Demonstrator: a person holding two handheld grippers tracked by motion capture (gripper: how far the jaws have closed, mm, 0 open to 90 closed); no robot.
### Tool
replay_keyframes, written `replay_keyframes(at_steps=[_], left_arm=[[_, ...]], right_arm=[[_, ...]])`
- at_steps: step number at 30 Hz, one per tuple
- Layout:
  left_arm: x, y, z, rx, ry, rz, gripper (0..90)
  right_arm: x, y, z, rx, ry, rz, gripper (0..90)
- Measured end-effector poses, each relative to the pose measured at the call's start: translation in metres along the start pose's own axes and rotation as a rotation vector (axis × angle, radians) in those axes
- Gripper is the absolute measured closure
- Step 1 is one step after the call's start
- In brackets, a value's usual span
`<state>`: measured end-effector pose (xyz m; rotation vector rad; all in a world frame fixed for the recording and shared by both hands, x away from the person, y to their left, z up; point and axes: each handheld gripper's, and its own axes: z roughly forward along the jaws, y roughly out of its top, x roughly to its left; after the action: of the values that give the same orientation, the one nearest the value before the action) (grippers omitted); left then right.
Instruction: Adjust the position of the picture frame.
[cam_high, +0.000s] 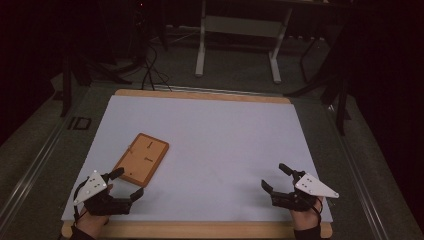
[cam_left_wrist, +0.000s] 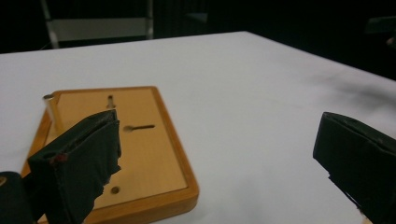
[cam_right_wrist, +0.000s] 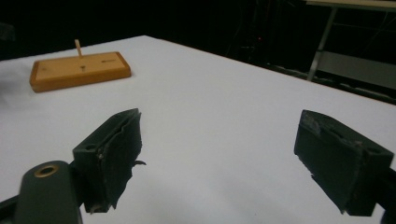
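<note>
Worktop (cam_high: 210, 135): white sheet over a wooden-edged board, dim room around it, floor dark beyond.

Wooden board (cam_high: 141, 159): a flat rectangular block of light wood with a raised darker rim, lying on the left half of the worktop, turned at a slant to the worktop edge. Its face carries a long slot (cam_left_wrist: 139, 127), a shorter slot farther back, and a small round hole near the closer edge. A thin pale peg (cam_left_wrist: 53, 112) stands upright at one far corner (seen from the right gripper view it rises clear above the board's top).

Left tongs (cam_high: 125, 184): at the near-left corner of the worktop, held in a hand (cam_high: 91, 220) that comes in from the bottom edge. Jaws spread wide, nothing between them. In the left gripper view, one jaw overlaps the board's near part; whether it touches the wood, cannot tell. The other jaw stands over bare white sheet, well clear of the board.

Right tongs (cam_high: 276, 177): near-right part of the worktop, also hand-held, grey three-cornered plate (cam_high: 315, 185) on top. Jaws wide apart, gripping nothing, white sheet showing between them. The board is well apart from these tongs, across the worktop.

White frame legs (cam_high: 237, 40) of other furniture stand on the floor behind the worktop.
</note>
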<state>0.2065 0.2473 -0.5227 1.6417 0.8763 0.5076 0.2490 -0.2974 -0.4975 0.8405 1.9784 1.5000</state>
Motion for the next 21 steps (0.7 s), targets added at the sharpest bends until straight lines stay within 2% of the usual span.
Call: replay_keyframes(at_steps=[4, 5, 6, 7, 8, 10, 11, 14, 15, 16, 17, 18, 21], left_arm=[[-0.001, 0.000, -0.001, -0.003, -0.016, 0.008, 1.3], [-0.003, 0.001, -0.001, -0.007, -0.047, -0.003, 1.3], [-0.004, 0.001, -0.001, -0.019, -0.065, -0.003, 1.3], [-0.004, 0.001, -0.001, -0.019, -0.065, -0.003, 1.2], [-0.007, 0.003, -0.001, -0.020, -0.073, 0.010, 1.2], [-0.007, 0.003, -0.001, -0.020, -0.073, 0.010, 1.2], [-0.011, 0.005, -0.001, -0.018, -0.103, 0.018, 1.2], [-0.016, 0.010, -0.002, -0.046, -0.136, 0.027, 1.2], [-0.017, 0.012, -0.003, -0.058, -0.143, 0.028, 1.3], [-0.019, 0.020, -0.003, -0.063, -0.129, 0.066, 1.3], [-0.019, 0.020, -0.003, -0.063, -0.129, 0.066, 1.3], [-0.020, 0.027, -0.002, -0.057, -0.109, 0.074, 1.3], [-0.020, 0.034, -0.002, -0.037, -0.104, 0.063, 1.2]], right_arm=[[-0.002, 0.001, 0.000, 0.011, 0.014, 0.018, 17.2], [-0.001, 0.001, 0.001, 0.048, 0.021, 0.010, 17.2], [0.000, 0.000, 0.001, 0.043, 0.037, 0.015, 17.2], [0.002, 0.001, 0.002, 0.038, 0.042, 0.008, 17.2], [0.005, 0.002, 0.002, 0.038, 0.037, -0.016, 17.2], [0.006, 0.002, 0.002, 0.036, 0.034, -0.029, 17.2], [0.009, 0.004, 0.001, 0.012, 0.043, -0.028, 17.2], [0.010, 0.005, 0.001, 0.002, 0.036, -0.036, 17.0], [0.009, 0.006, 0.001, 0.000, 0.049, -0.024, 15.9], [0.009, 0.005, 0.001, 0.001, 0.044, -0.033, 15.6], [0.009, 0.005, 0.001, 0.001, 0.044, -0.033, 15.6], [0.009, 0.005, 0.002, 0.006, 0.062, -0.020, 13.9], [0.010, 0.006, 0.002, 0.001, 0.054, -0.040, 13.5]])
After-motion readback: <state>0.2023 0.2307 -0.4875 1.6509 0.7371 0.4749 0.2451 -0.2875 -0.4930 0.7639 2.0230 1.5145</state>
